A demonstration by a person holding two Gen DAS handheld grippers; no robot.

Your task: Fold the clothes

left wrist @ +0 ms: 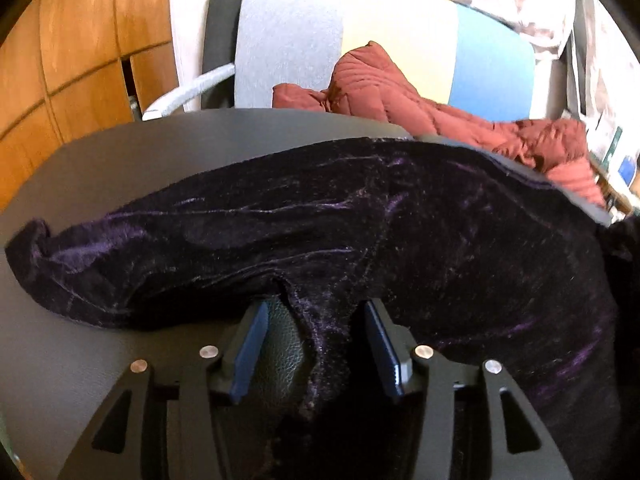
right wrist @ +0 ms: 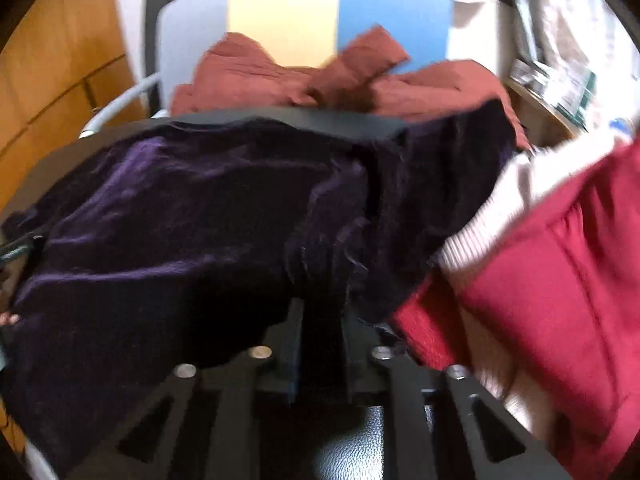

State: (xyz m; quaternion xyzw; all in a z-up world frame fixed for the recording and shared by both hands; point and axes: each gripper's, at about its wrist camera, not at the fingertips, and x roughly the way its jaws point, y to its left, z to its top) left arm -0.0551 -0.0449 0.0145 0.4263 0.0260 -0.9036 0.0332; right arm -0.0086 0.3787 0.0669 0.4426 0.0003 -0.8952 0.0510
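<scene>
A dark purple velvet garment (left wrist: 320, 216) lies crumpled across a dark table (left wrist: 120, 152). My left gripper (left wrist: 316, 316) sits at its near edge with jaws open; a fold of the velvet hangs between the blue pads without being pinched. In the right wrist view the same velvet garment (right wrist: 180, 200) covers the table. My right gripper (right wrist: 320, 312) has its jaws close together with a bunched fold of the velvet clamped between them. The fingertips are hidden in the cloth.
A rust-red quilted jacket (left wrist: 400, 96) lies on a grey, cream and blue chair (left wrist: 288, 40) behind the table. A red and white garment (right wrist: 540, 272) lies at the right. Wooden cabinets (left wrist: 80, 40) stand at the left. A cluttered shelf (right wrist: 560, 88) is far right.
</scene>
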